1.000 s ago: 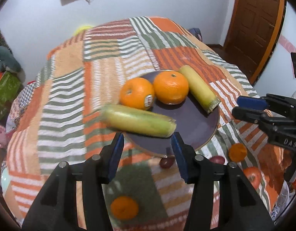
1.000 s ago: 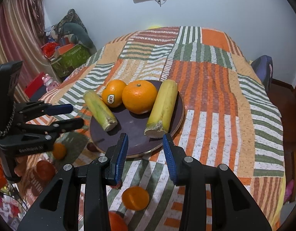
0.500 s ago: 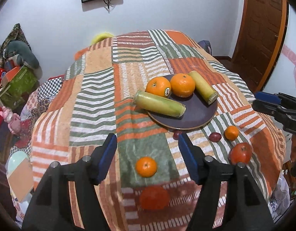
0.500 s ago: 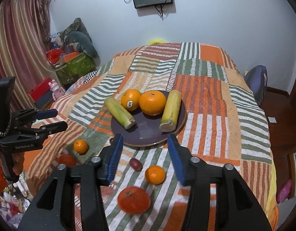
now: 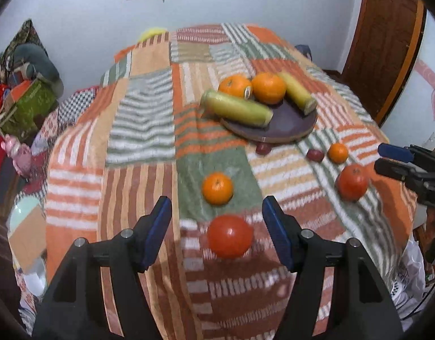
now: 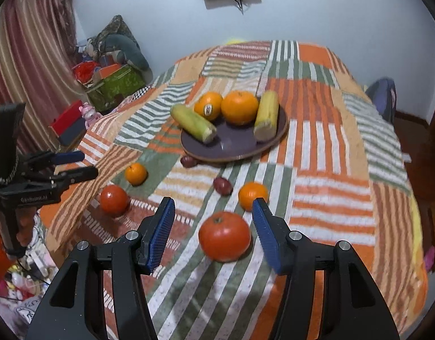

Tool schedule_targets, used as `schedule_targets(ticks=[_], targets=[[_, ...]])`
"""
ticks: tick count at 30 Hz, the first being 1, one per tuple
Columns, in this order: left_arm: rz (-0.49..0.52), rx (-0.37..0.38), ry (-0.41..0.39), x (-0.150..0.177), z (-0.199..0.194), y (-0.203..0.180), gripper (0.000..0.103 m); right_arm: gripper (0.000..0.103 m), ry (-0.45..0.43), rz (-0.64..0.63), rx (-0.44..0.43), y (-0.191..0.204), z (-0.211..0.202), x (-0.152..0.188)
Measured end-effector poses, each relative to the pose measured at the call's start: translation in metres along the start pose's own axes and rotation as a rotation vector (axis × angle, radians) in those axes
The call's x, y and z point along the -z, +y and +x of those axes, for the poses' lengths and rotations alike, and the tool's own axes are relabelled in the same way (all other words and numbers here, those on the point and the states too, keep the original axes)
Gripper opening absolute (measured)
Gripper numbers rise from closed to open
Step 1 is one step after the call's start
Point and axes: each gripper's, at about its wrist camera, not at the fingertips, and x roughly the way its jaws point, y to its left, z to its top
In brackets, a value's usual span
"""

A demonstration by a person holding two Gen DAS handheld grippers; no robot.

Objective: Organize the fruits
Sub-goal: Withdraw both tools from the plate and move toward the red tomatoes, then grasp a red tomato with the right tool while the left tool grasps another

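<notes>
A dark plate (image 5: 285, 126) (image 6: 240, 147) on the patchwork cloth holds two oranges (image 5: 268, 87) (image 6: 239, 107) and two corn cobs (image 5: 236, 108) (image 6: 193, 119). Loose on the cloth lie two red tomatoes (image 5: 230, 236) (image 6: 224, 236), two small tangerines (image 5: 217, 188) (image 6: 252, 195) and two dark plums (image 5: 315, 154) (image 6: 222, 185). My left gripper (image 5: 217, 223) is open, with one tomato between its fingers. My right gripper (image 6: 213, 221) is open around the other tomato (image 5: 352, 181). Neither touches its tomato.
A green box (image 6: 115, 85) and clutter stand on the floor to the left. A brown door (image 5: 387, 42) is at the right. A dark chair (image 6: 383, 99) stands beyond the table's right edge. The table edge is close below both grippers.
Both grippers have pulled back from the plate toward the table's near edge. The loose tomatoes, tangerines and plums came into view. Each gripper now frames a tomato.
</notes>
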Motion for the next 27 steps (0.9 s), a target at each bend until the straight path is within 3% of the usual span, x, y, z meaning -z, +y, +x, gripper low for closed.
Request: schedule_targets(ticks=[8, 15, 21, 27], targets=[[-0.019, 0.039, 0.093, 0.026, 0.030, 0.004, 0.066, 0.053, 0.063, 0.069, -0.002, -0.012, 0.022, 0.017], [-0.042, 0.077, 0.114, 0.031, 0.044, 0.003, 0.065, 0.053, 0.105, 0.027, 0.016, -0.004, 0.032, 0.021], [-0.054, 0.113, 0.120, 0.032, 0.051, 0.002, 0.048, 0.050, 0.119, 0.017, 0.028, -0.006, 0.041, 0.020], [-0.047, 0.103, 0.112, 0.030, 0.049, -0.002, 0.047, 0.049, 0.107, -0.009, 0.040, -0.001, 0.040, 0.020]])
